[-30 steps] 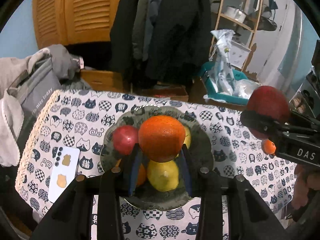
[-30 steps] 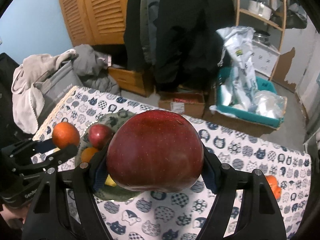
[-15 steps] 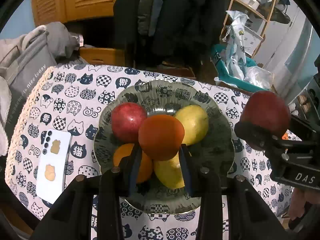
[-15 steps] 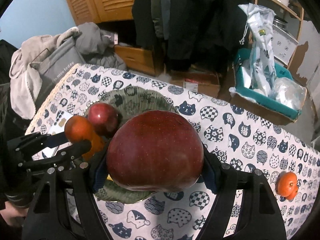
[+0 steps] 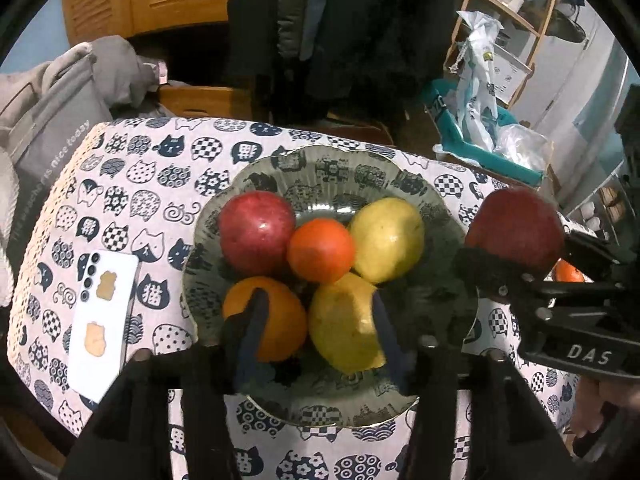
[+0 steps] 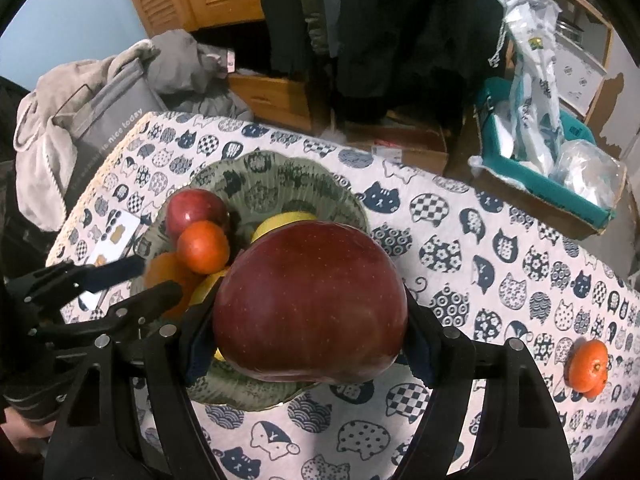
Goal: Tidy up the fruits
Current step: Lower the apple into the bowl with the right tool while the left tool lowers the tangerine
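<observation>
A green patterned plate (image 5: 332, 160) holds a red apple (image 5: 256, 232), two yellow fruits (image 5: 386, 240) and an orange (image 5: 264, 318). A small tangerine (image 5: 320, 250) rests on top of them. My left gripper (image 5: 318, 332) hovers low over the plate's near side with its jaws opening. Its pads stand clear of the tangerine, which lies just past the fingertips. My right gripper (image 6: 310, 320) is shut on a large dark red apple (image 6: 310, 304), held above the plate's right edge (image 6: 280, 164). The left gripper (image 6: 154, 278) also shows in the right wrist view.
A white phone (image 5: 104, 320) lies on the cat-print tablecloth left of the plate. Another tangerine (image 6: 588, 366) sits alone on the cloth to the far right. Beyond the table are a grey bag (image 5: 52, 148), hanging coats and a teal box (image 6: 544, 184).
The left gripper came down onto the plate and let go of the tangerine, which now rests among the fruit. The right gripper sank toward the plate with the apple still in it.
</observation>
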The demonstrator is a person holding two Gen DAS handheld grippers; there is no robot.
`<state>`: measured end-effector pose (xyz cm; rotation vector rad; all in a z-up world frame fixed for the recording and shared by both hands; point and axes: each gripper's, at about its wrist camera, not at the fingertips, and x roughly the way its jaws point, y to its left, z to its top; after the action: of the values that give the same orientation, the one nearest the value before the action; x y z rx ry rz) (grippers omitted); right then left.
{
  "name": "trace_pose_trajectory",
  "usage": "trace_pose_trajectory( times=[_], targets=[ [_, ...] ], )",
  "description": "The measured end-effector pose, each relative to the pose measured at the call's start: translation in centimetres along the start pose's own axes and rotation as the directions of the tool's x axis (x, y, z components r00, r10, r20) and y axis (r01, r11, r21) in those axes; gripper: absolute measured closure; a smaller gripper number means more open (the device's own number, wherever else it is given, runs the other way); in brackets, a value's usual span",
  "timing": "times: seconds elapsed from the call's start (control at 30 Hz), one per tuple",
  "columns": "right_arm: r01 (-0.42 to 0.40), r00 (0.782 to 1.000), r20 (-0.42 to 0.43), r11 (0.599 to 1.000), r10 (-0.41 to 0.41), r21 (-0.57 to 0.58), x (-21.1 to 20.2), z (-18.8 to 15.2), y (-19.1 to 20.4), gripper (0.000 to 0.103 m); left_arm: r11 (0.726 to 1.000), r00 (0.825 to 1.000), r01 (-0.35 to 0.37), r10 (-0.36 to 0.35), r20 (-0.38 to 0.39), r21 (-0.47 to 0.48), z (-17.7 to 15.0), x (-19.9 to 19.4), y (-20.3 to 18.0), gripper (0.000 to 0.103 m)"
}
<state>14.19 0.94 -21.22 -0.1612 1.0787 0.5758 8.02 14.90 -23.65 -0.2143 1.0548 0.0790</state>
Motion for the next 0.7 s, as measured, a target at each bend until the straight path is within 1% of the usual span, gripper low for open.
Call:
trace_pose_trajectory(
  times=[0.03, 0.07, 0.17, 0.27, 0.37, 0.7],
  targets=[
    [-0.004, 1.000, -0.011, 1.000, 0.004, -0.003, 0.3, -0.1, 0.1, 0.026, 1.000, 1.000, -0.007, 0.007, -0.002, -0.003, -0.1, 0.0, 0.2, 0.036],
    [-0.005, 1.000, -0.018, 1.000, 0.005, -0.004, 0.6, -0.2, 0.2, 0.026, 1.000, 1.000, -0.014, 0.014, -0.004, -0.005, -0.2, -0.1, 0.4, 0.033],
    [-0.001, 0.999, -0.035, 1.000, 0.001, -0.011, 1.3, -0.6, 0.4, 0.026, 0.999, 0.999, -0.038, 0.038, -0.010, -0.026, -0.5, -0.1, 1.3, 0.030],
    [0.004, 0.998, -0.059, 1.000, -0.005, -0.026, 2.1, -0.9, 0.8, 0.026, 0.997, 0.998, -0.049, 0.047, -0.030, -0.052, -1.0, 0.0, 2.1, 0.029],
    [0.017, 0.997, -0.077, 0.999, -0.021, -0.047, 2.9, -1.2, 1.4, 0.026, 0.997, 0.997, -0.060, 0.057, -0.044, -0.057, -1.4, 0.1, 2.6, 0.029],
    [0.059, 0.989, -0.127, 0.990, -0.075, -0.125, 4.8, -1.8, 3.1, 0.026, 0.996, 0.997, -0.067, 0.064, -0.052, -0.057, -2.0, -0.2, 3.5, 0.029]
  ],
)
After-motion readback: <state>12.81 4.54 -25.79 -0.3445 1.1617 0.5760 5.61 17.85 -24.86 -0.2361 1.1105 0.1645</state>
